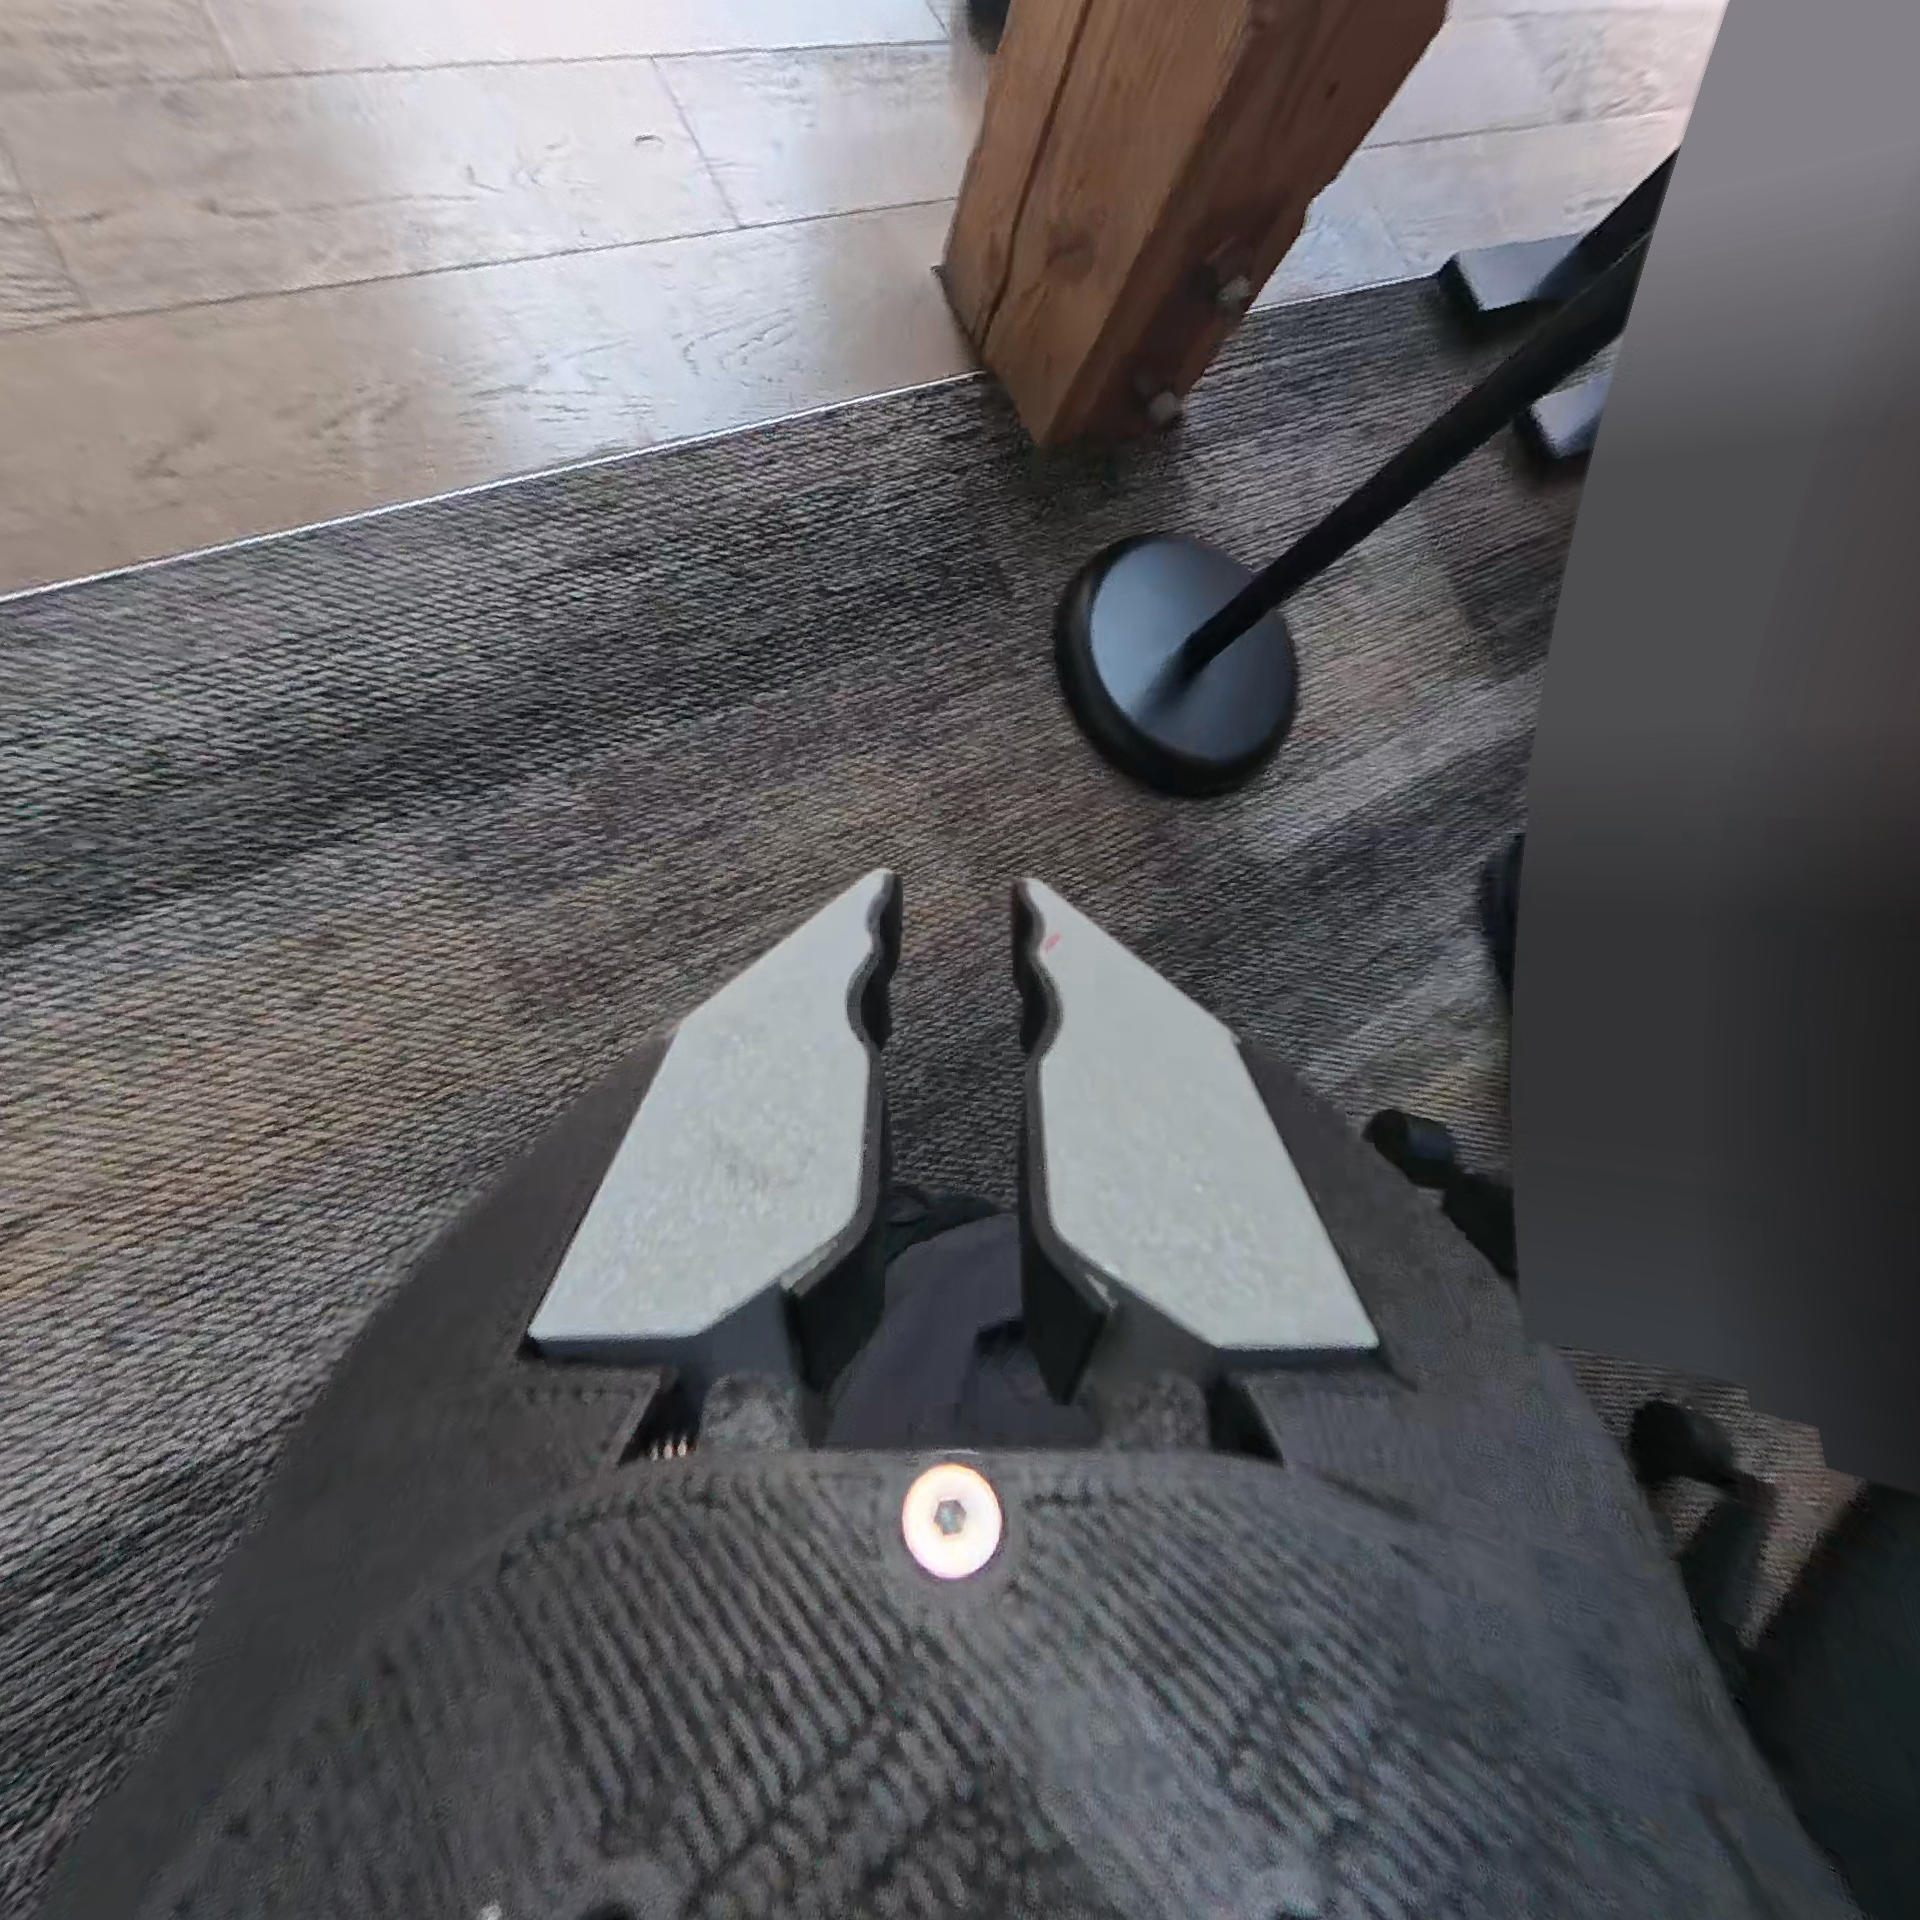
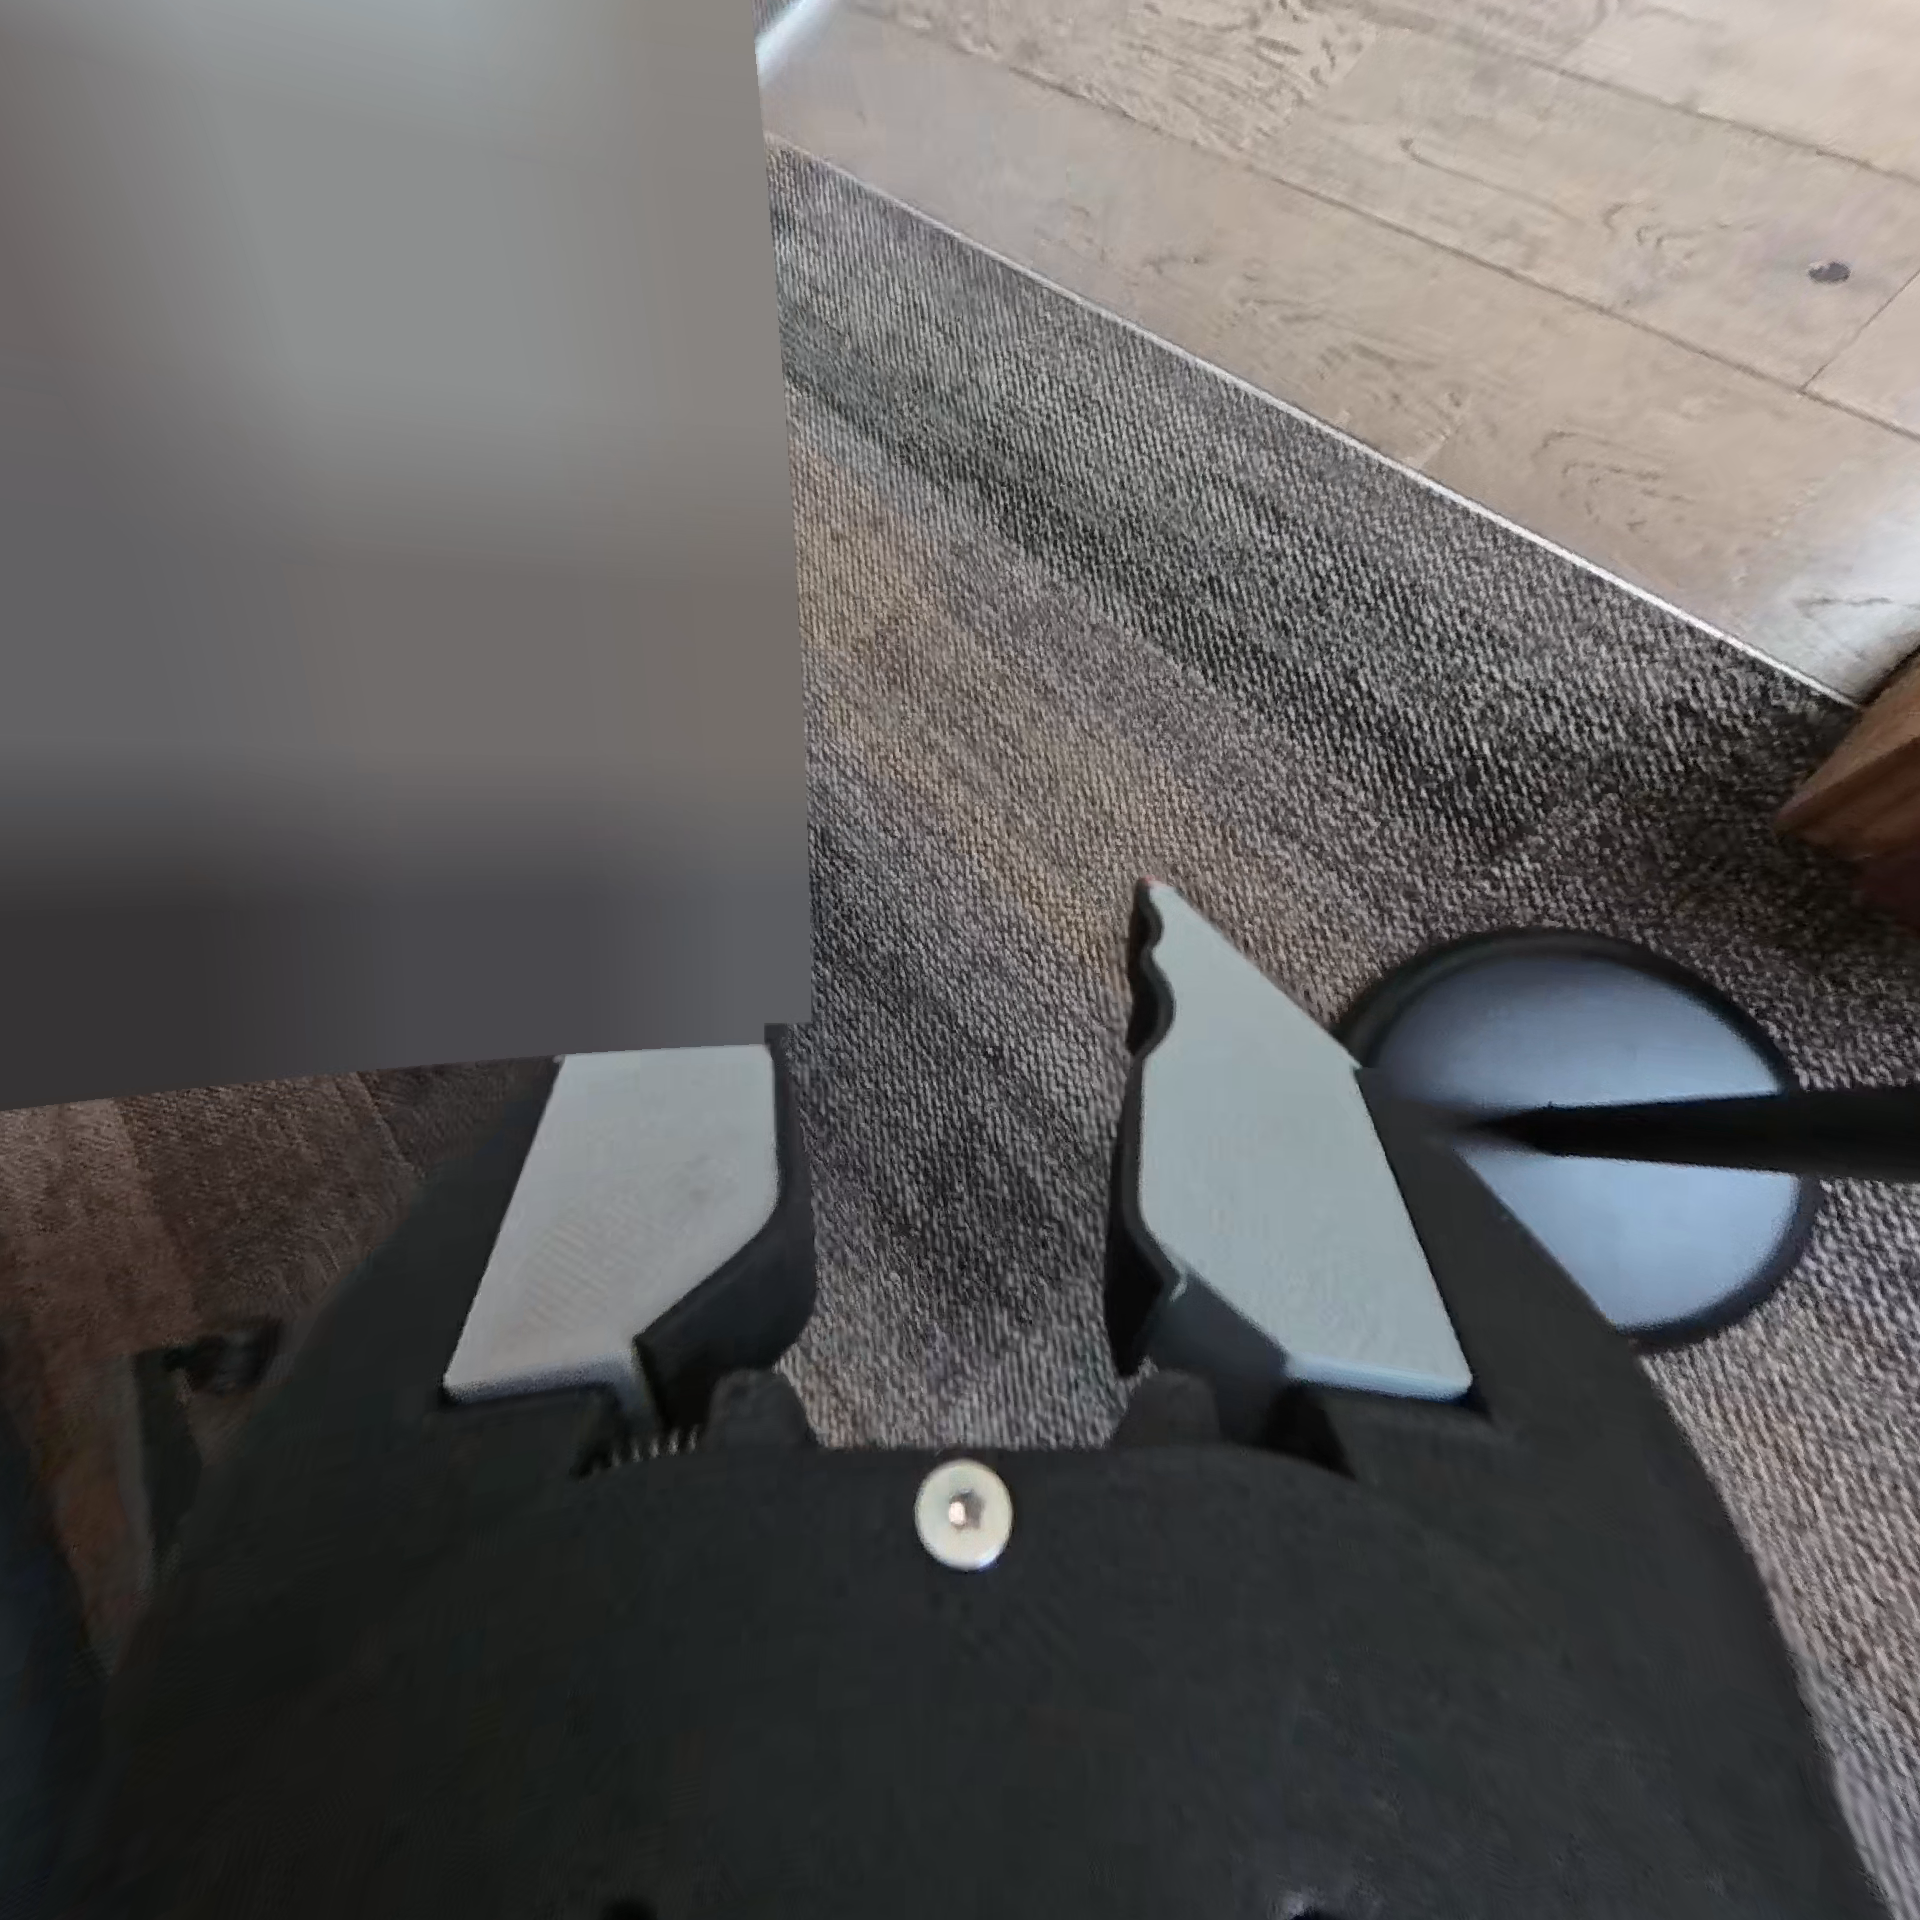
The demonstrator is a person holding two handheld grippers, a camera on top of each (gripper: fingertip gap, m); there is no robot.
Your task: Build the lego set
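over the floor: both wrist views are facing grey carpet (image 1: pixel 520 831)
left gripper (image 1: pixel 956 894): hanging slightly parted, grasping nothing
right gripper (image 2: pixel 966 1039): hanging released, empty
lego set: not showing anywhere
step: judging nothing begun; next move is calling for finding the bricks

We see open carpet (image 1: pixel 520 831) ahead of both grippers. A round stand base (image 1: pixel 1179 665), its pole (image 1: pixel 1455 436) and a wooden post (image 1: pixel 1143 187) obstruct the far side.

Grey carpet (image 1: pixel 520 831) meets wood floor (image 1: pixel 416 260); timber post (image 1: pixel 1132 197), black stand base (image 1: pixel 1174 675).
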